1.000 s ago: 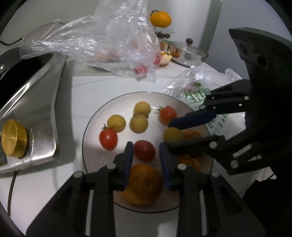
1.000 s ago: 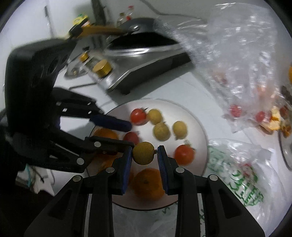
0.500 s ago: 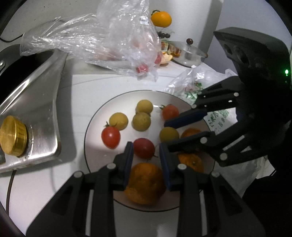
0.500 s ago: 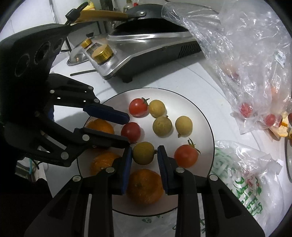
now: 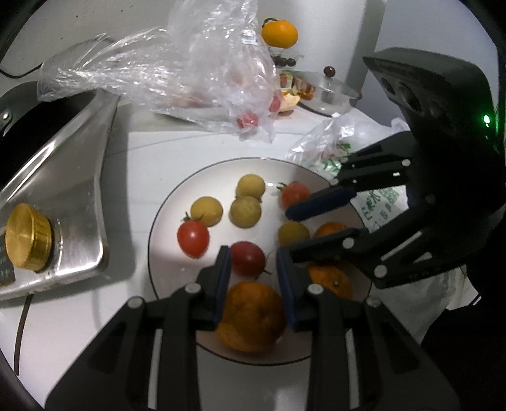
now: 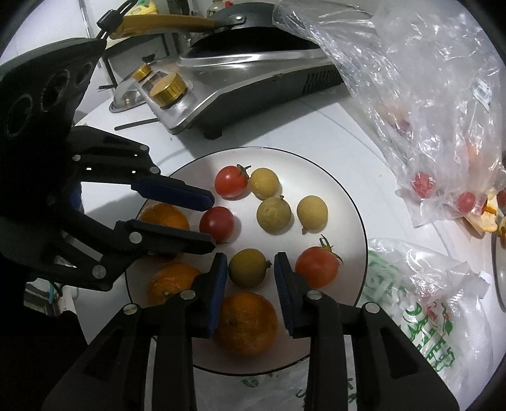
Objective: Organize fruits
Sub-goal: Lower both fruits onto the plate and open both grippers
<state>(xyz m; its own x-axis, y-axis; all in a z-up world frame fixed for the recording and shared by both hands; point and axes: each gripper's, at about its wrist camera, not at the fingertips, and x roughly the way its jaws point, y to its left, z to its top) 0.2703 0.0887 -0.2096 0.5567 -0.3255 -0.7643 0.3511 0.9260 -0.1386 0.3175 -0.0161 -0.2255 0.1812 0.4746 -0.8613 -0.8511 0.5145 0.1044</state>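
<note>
The yellow longan (image 6: 248, 267) lies on the white plate (image 6: 344, 202), low on its face at about six o'clock, with the right gripper (image 6: 249, 268) straddling it. Its jaws have just been opening; a thin gap shows on each side of the fruit, so the pads no longer press it and it looks to rest on the plate.

At its three o'clock sits a stemmed cherry tomato (image 6: 317, 267), at six o'clock a large orange (image 6: 245, 322), at eleven a dark red tomato (image 6: 216, 223). Three more longans and another tomato are grouped toward the far rim.

The left gripper (image 5: 253, 262) hovers over the near side of the plate, jaws nearly closed and gripping nothing; the dark red tomato only shows beyond their tips.

Risk, as I judge it: the longan is round and on a smooth plate, so if the right pads brush it while lifting away, it may roll into the tomato or toward the rim. The two grippers are also close together over the plate and could knock each other.

The left view alone shows an orange (image 5: 280, 33) at the far back and a glass lid (image 5: 325, 91). The right view alone shows the gap at the pads, a yellow-handled pan (image 6: 177, 22) and a steel appliance (image 6: 253, 72). Both show the clear bag (image 6: 420, 95) still holding tomatoes on the bench.
</note>
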